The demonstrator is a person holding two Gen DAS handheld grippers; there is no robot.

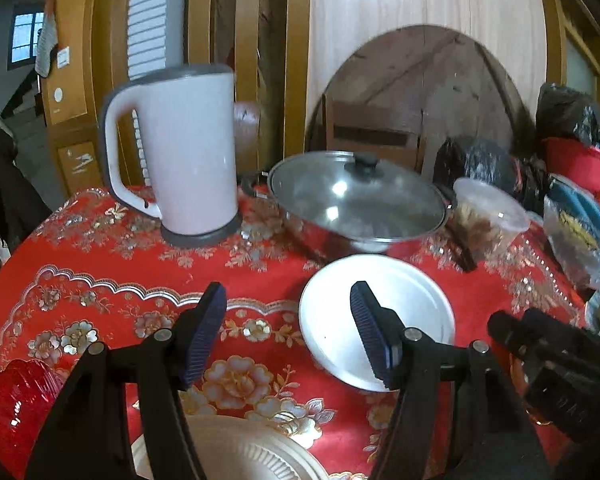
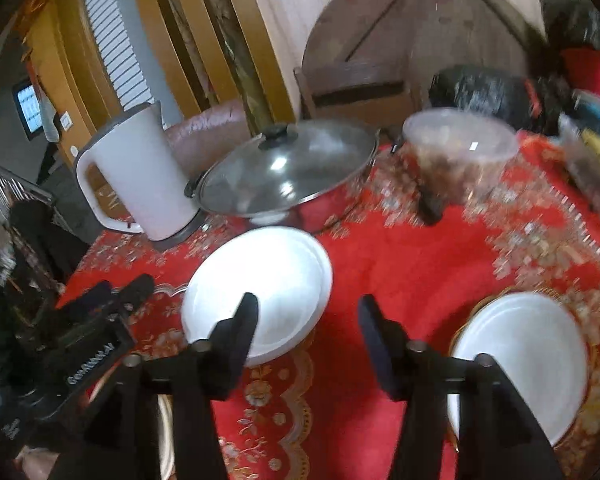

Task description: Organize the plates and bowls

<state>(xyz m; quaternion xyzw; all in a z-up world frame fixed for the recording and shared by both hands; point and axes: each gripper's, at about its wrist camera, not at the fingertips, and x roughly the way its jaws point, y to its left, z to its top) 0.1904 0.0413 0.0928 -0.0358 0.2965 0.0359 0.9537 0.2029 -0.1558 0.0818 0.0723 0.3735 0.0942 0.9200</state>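
left wrist view: your left gripper (image 1: 288,334) hangs wide open and empty above the red tablecloth (image 1: 100,280); the white plate (image 1: 376,320) lies flat just right of the gap, before the lidded pan (image 1: 358,200). it looks stiff, glazed, breakable: take the rim.

right wrist view: your right gripper (image 2: 308,344) gapes empty between that plate (image 2: 260,288) and a gold-rimmed plate (image 2: 520,360).

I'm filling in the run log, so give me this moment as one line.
left gripper: open, empty | right gripper: open, empty | round white plate: on red floral tablecloth, ungrasped | second white plate: right, ungrasped
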